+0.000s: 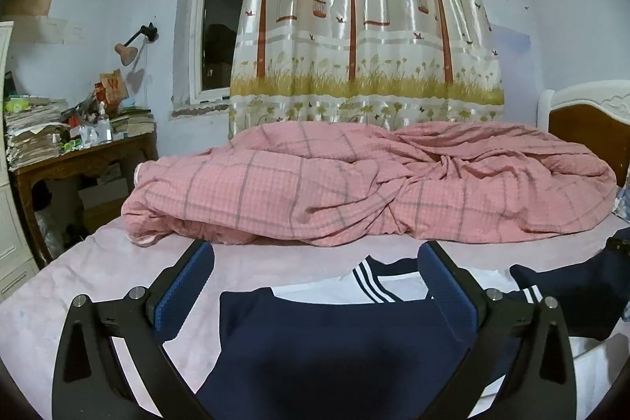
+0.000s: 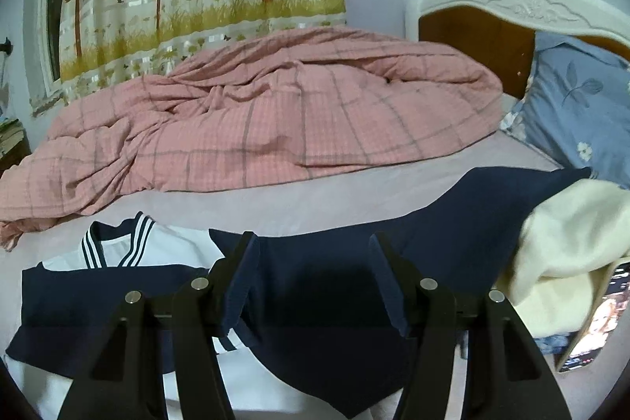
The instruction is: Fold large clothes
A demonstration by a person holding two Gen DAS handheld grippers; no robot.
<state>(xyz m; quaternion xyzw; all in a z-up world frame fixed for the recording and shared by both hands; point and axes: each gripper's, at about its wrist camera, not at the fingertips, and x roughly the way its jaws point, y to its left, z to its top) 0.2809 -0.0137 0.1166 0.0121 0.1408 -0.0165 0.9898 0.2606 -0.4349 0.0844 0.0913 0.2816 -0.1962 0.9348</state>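
**Both grippers spread above the sailor top**

The left gripper (image 1: 315,264) and right gripper (image 2: 313,247) hover with jaws apart, gripping nothing. Below them a navy-and-white sailor top (image 2: 118,286) lies on the bed (image 1: 98,274). Only the right view shows the blue pillow (image 2: 571,101); only the left shows the cluttered desk (image 1: 78,160).

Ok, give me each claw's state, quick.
Left claw: open, holding nothing, over the navy-and-white garment.
Right claw: open, holding nothing, over the same garment.
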